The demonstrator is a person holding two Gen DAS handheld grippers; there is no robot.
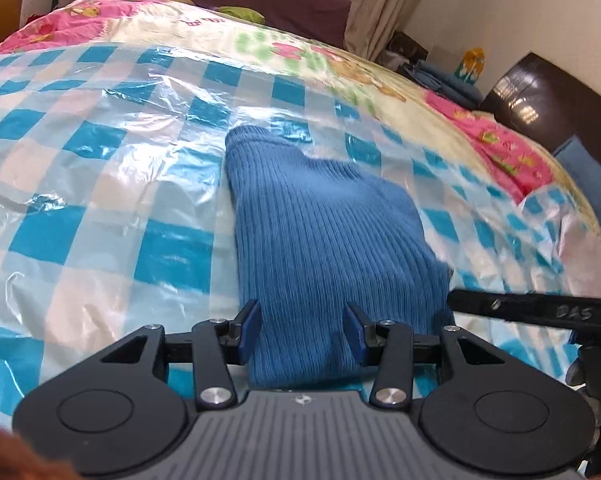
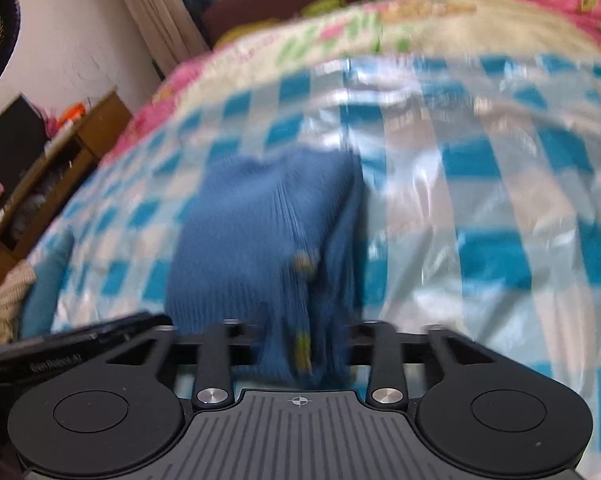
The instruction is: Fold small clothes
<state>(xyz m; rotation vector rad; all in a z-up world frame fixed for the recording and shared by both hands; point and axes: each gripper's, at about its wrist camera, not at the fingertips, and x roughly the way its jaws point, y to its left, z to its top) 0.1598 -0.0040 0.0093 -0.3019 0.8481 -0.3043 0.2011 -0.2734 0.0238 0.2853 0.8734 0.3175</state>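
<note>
Clearly one blue garment (image 1: 324,216) lies gripped between both grippers' fingers (image 1: 249,330) on one checkered sheet (image 1: 100,152).

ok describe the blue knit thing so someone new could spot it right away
A bed fills the room, with a shiny blue-and-white checked plastic sheet over its near part. On that sheet, just ahead of the grippers, lies the garment: plain blue, ribbed knit, matte and soft, the only cloth on the glossy checks.
</note>
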